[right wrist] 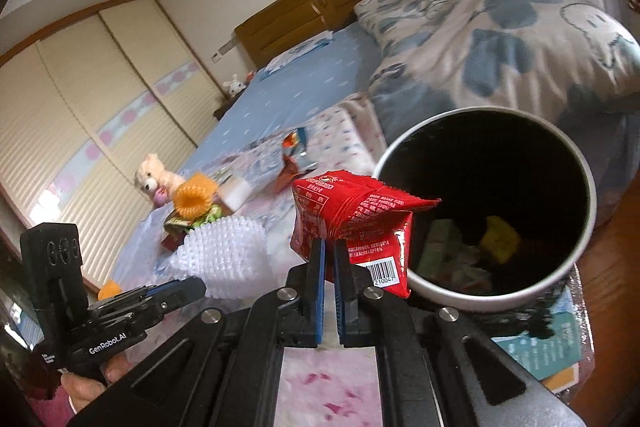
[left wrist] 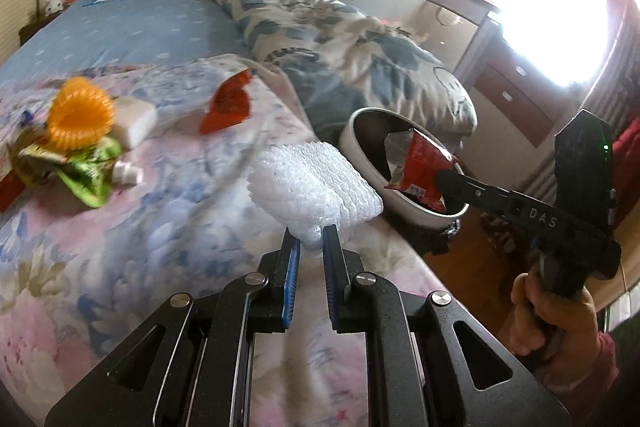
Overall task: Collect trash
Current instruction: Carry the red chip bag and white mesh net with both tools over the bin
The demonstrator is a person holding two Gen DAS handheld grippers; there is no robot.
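Floral quilt (left wrist: 160, 227) covers the near bed edge. Left gripper (left wrist: 311, 247) pinches white knobbly foam netting (left wrist: 316, 183), soft and mesh-like. Right gripper (right wrist: 329, 259) pinches a crinkly red foil snack packet (right wrist: 352, 223) at the rim of the round white bin (right wrist: 588, 195), which stands just beside the bed. Further back on the quilt: orange coil ring (left wrist: 80, 115), green wrapper (left wrist: 88, 175), white block (left wrist: 134, 119), red wrapper (left wrist: 228, 103). Only the right view shows inside the bin: yellow and green scraps (right wrist: 500, 237).
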